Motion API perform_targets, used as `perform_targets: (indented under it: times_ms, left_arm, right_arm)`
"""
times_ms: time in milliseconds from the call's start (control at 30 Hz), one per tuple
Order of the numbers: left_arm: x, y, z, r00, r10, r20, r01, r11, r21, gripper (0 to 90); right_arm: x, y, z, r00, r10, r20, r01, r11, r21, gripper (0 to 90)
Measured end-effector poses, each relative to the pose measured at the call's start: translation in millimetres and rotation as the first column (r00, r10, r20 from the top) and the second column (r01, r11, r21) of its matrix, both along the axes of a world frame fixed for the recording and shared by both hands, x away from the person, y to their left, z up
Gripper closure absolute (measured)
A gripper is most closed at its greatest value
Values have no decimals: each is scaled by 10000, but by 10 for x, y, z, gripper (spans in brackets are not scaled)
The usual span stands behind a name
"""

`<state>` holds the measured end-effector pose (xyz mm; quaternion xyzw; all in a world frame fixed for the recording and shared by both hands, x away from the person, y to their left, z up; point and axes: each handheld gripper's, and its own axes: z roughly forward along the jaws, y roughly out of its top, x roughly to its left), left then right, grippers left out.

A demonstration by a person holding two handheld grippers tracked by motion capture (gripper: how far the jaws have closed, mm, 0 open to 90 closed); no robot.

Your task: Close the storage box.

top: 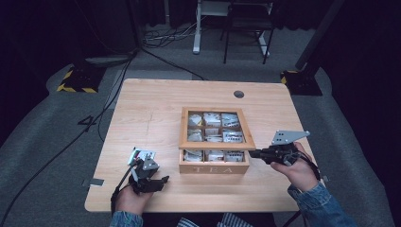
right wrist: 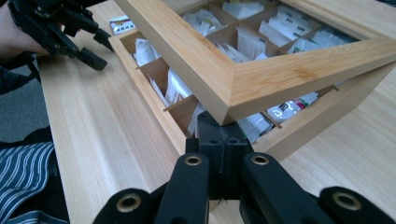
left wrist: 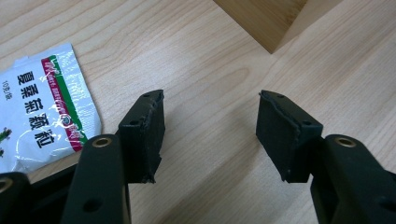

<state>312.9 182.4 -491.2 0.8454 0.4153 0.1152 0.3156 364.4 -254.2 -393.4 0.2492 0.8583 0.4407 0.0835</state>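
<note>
A wooden tea box (top: 213, 163) stands near the middle of the tabletop (top: 151, 109), its compartments packed with white sachets. Its framed lid (top: 216, 144) is raised at the front and sits tilted above the box. In the right gripper view the front corner of the lid (right wrist: 233, 88) hangs just over the tips of the right tool (right wrist: 212, 128), whose jaws are pressed together with nothing between them; the tips sit under that corner, at the rim of the box (right wrist: 154, 107). In the high view the right tool (top: 255, 153) is level, pointing at the right side of the box, held in a hand in a denim sleeve.

The left tool (top: 163, 178) rests low over the tabletop, left of the box and apart from it. Its jaws stand fairly wide, with bare wood between them (left wrist: 210, 116). A white sachet with a red and green stripe (left wrist: 42, 102) lies flat on the tabletop just beside the left jaw, outside the gap.
</note>
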Motion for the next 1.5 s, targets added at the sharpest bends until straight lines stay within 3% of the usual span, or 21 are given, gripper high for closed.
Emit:
perform_targets:
  times_ms: [200,500,533,667,1033,1500]
  left_arm:
    - [-7,-33,-5,9998,-1,175,-4,9997,252,409]
    - [-12,-49,-9,9998,31,193,-36,9995,308,401]
    - [-11,-49,-9,9998,9,188,-15,9995,315,399]
    - [-9,-53,-10,9998,-28,200,21,9994,344,391]
    - [-5,-52,-13,9997,-29,236,21,9995,328,389]
    - [-67,110,-12,9996,146,252,-156,9992,365,389]
  right_arm:
    - [-69,7,-30,10000,53,63,-52,9998,-182,900]
    - [-130,7,-97,9999,127,-71,-130,9988,-478,900]
    - [-159,17,-91,9994,321,-126,-321,9995,15,900]
    - [-197,38,-32,9993,299,239,-295,9994,-156,900]
    - [-155,22,-73,9996,198,198,-195,9997,-148,900]
    - [1,-168,-40,9969,-532,574,510,9979,387,900]
